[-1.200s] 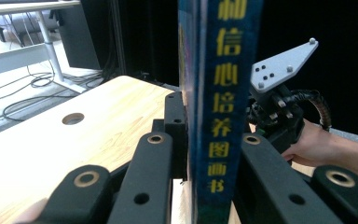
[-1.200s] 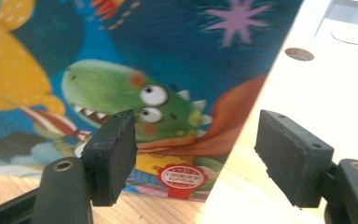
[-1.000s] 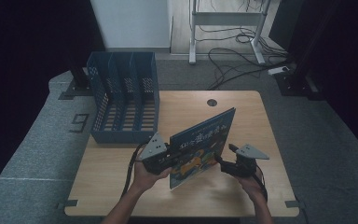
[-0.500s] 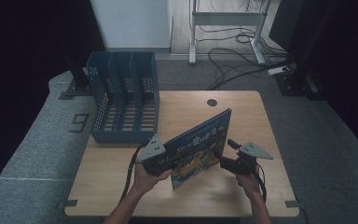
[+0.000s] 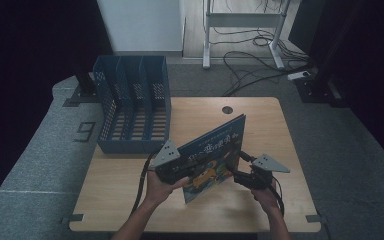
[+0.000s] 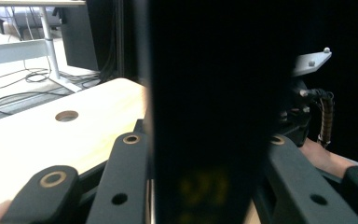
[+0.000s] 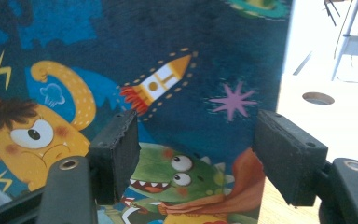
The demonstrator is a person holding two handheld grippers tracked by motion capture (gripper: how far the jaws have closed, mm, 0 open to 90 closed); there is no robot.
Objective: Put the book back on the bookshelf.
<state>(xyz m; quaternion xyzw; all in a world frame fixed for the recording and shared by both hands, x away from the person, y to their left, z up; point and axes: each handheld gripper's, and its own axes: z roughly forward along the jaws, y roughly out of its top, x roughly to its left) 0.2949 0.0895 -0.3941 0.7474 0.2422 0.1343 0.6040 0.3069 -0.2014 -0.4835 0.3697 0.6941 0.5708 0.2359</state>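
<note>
Left gripper [image 5: 192,170] had its jaws astride the edge of a picture book [image 5: 212,152], their gap just widening, and in the left gripper view the dark board filled the space between them — whether the pads pressed on it could not be told. Right gripper [image 5: 236,167] faced the book's illustrated cover, its jaws standing moderately apart and just narrowing, with both pads set in front of the printed rocket and monsters rather than on either side of the board; they gripped nothing.

Both were held by a person whose forearms came in from the near edge of the tabletop [image 5: 130,200]. Between the two hands the book stood tilted, its lower corner close to the wood at the near middle, its cover turned towards the right gripper.

Behind it, at the far left of the tabletop, stood a blue slatted file rack [image 5: 132,107] with several upright compartments — well apart from the book. A round cable hole [image 5: 227,109] pierced the far middle of the wood. Cables [image 5: 252,67] lay across the floor beyond, beside a white metal stand [image 5: 240,22].
</note>
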